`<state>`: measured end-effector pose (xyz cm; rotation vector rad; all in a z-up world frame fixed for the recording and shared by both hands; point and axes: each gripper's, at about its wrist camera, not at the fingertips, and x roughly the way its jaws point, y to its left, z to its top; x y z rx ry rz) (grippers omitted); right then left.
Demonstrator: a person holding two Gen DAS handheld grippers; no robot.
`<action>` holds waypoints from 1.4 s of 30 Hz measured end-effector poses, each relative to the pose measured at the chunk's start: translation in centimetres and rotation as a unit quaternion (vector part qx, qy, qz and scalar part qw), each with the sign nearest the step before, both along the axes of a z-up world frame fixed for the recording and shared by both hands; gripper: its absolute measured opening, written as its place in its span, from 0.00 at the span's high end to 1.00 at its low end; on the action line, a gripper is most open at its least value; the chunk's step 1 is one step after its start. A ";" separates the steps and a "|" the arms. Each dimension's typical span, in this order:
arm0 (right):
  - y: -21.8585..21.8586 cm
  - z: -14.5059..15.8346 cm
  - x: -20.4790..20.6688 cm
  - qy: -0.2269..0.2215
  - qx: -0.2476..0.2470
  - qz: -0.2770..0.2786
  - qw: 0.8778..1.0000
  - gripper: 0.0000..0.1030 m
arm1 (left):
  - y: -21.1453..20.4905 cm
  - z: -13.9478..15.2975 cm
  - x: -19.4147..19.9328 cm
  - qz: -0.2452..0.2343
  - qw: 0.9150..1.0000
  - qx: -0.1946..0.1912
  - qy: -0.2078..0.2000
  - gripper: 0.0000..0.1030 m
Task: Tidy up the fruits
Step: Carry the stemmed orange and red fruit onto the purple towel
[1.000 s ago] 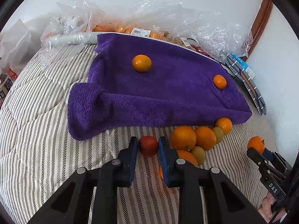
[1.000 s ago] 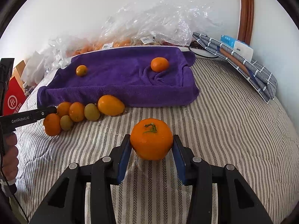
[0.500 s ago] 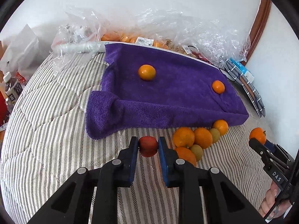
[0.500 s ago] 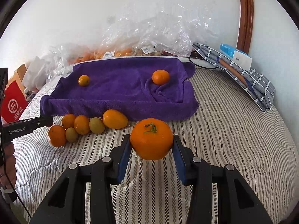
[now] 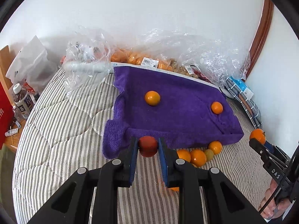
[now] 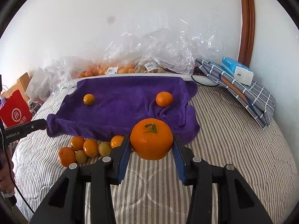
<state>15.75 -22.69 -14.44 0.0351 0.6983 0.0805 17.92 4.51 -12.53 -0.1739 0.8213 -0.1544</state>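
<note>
My left gripper (image 5: 148,146) is shut on a small red fruit (image 5: 148,146), held above the striped bed before the near edge of the purple towel (image 5: 177,112). My right gripper (image 6: 151,140) is shut on a large orange (image 6: 151,139) with a green stem, also above the bed near the towel's front edge (image 6: 121,112). Two small oranges (image 5: 152,98) (image 5: 217,107) lie on the towel. A cluster of several oranges and greenish fruits (image 6: 84,149) lies on the bed by the towel's near edge; it also shows in the left wrist view (image 5: 198,155).
Clear plastic bags with fruit (image 5: 149,59) lie behind the towel against the wall. Folded checked cloth and a tissue pack (image 6: 237,72) sit at the right. Bottles (image 5: 22,100) and a red bag (image 6: 15,110) stand off the bed's left side.
Both grippers have lifted and pulled back with their fruits, so the towel and the fruit cluster look farther away. The fruits on the towel have not moved.
</note>
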 end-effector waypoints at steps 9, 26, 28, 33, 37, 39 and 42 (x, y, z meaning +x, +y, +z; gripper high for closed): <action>-0.4 0.1 3.0 -0.006 0.002 -0.006 1.000 0.58 | -0.8 0.2 2.9 0.000 1.000 0.018 -0.011 0.79; -2.6 -3.3 10.6 0.030 0.003 -0.025 0.999 0.58 | -1.8 -3.1 10.8 0.008 1.000 0.008 0.013 0.79; -2.6 -3.7 11.1 0.035 0.006 -0.024 0.999 0.58 | -2.0 -3.6 11.2 0.006 1.000 0.010 0.017 0.79; -2.4 -4.5 11.9 0.042 0.010 -0.021 0.999 0.58 | -2.3 -4.2 11.4 -0.001 1.000 0.010 0.013 0.79; -2.1 -5.0 12.3 0.050 0.002 -0.023 0.999 0.58 | -2.4 -4.9 11.7 -0.002 1.000 0.011 0.022 0.79; -1.8 -5.0 12.3 0.047 -0.009 -0.024 0.999 0.58 | -2.5 -5.0 11.7 -0.001 1.000 0.018 0.019 0.79; -1.9 -5.2 12.4 0.048 -0.007 -0.024 0.999 0.58 | -2.7 -5.1 11.7 -0.002 1.000 0.026 0.017 0.79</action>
